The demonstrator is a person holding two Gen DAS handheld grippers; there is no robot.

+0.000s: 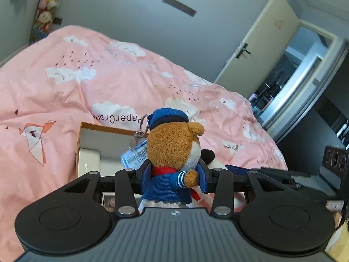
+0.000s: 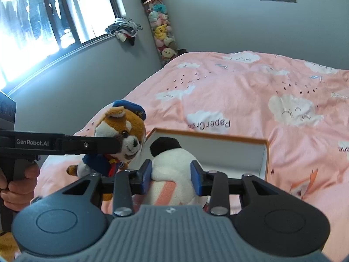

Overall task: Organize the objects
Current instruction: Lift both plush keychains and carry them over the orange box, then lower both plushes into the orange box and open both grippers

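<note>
Daylight floods in from the window (image 2: pixel 43 21) on my right cam, blown out to pure white glare. Room otherwise soft, even, grey, shadows faint. Heavy fisheye bend at the edges, dark corner vignette. Motion blur at my left cam's bottom right corner; plush tag (image 1: pixel 135 155) smeared

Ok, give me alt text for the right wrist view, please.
The right tongs clamp a white plush toy with a black ear, above an open box on a pink bed. At left, the left tongs hold a sailor dog plush.
</note>
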